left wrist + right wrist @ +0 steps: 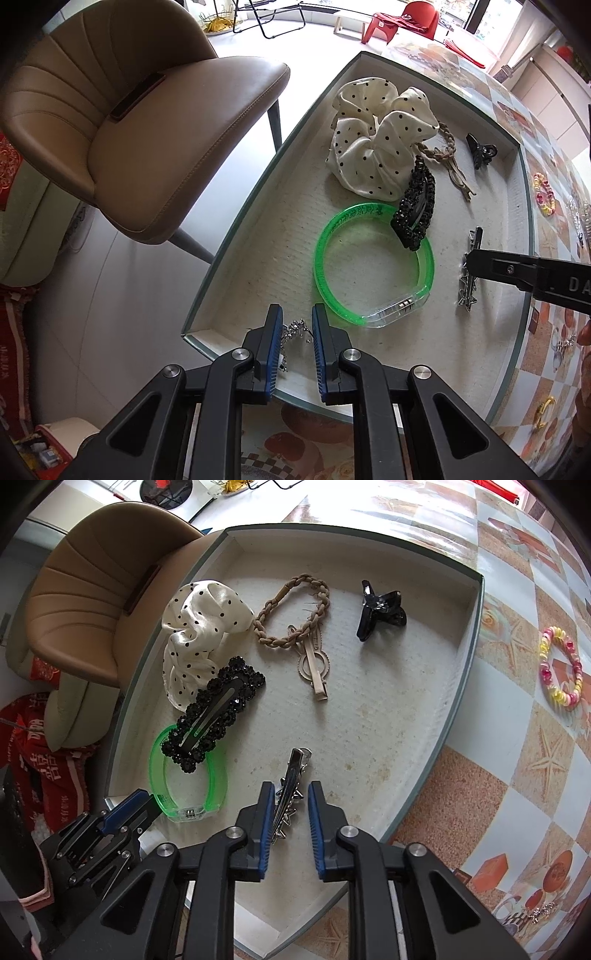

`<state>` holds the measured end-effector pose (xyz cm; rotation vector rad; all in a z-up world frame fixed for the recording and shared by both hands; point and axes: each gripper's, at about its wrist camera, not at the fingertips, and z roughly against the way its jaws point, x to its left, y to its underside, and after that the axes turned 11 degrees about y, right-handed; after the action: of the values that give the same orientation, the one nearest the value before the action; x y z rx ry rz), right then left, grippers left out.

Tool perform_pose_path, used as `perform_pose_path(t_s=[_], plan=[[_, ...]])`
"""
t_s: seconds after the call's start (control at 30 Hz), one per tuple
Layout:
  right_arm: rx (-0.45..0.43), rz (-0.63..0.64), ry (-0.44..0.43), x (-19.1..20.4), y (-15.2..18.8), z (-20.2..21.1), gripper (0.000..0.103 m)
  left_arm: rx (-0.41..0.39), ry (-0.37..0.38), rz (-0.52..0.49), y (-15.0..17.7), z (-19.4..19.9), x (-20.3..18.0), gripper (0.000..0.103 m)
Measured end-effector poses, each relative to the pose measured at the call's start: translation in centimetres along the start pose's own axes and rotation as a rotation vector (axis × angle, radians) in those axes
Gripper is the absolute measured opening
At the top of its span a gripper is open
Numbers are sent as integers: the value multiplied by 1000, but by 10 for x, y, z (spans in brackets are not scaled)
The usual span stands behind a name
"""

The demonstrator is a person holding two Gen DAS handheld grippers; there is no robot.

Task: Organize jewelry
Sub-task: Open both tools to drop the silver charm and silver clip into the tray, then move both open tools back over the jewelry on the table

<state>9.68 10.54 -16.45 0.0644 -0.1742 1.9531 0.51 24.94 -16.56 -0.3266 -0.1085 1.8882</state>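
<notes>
A shallow white tray [236, 236] [461, 664] holds a polka-dot scrunchie [373, 140] [199, 627], a green bangle [321, 258] [157, 771], a black beaded clip [415, 206] [214, 716], a braided hair tie [291, 609], a beige clip [314, 664] and a black claw clip [480, 149] [380, 609]. My left gripper [297, 328] is open around a small silver piece [295, 328] lying in the tray's near corner. My right gripper [291, 805] is open around a silver star clip [290, 794] [469, 284] lying in the tray.
A tan chair [122, 122] stands left of the table. On the patterned tablecloth [517, 757] outside the tray lie a pink-yellow spiral hair tie [559, 668] [545, 194] and other small pieces [543, 413]. Red fabric [48, 749] lies on the floor.
</notes>
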Motion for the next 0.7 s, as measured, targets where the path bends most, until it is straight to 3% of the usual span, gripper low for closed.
perform_pose_path(t_s=[0.17,0.2,0.23,0.27,0.3,0.6,0.63,0.7], plan=[[-24,-14,-31,-3,1,11,38,3,-10,-14,0,3,-4,20],[-29,-9,-38,-4,1,14,40,4,-15,-17,0,3,-6,35],[-35,-11,-44,-5,1,16,40,0,-24,-18,0,5,-6,70],[-41,-19,-50,-7,2,19,42,-15,-30,-16,0,8,-7,84],[-46,-25,-57,-9,3,22,42,-45,-38,-18,1,14,-8,92],[-113,-109,-100,-42,15,53,56,-59,-45,-61,-2,31,-23,92],[-120,-122,-103,-47,17,57,58,-61,-46,-67,-2,33,-27,103],[-135,-153,-111,-60,22,63,68,-70,-45,-88,-3,37,-34,103]])
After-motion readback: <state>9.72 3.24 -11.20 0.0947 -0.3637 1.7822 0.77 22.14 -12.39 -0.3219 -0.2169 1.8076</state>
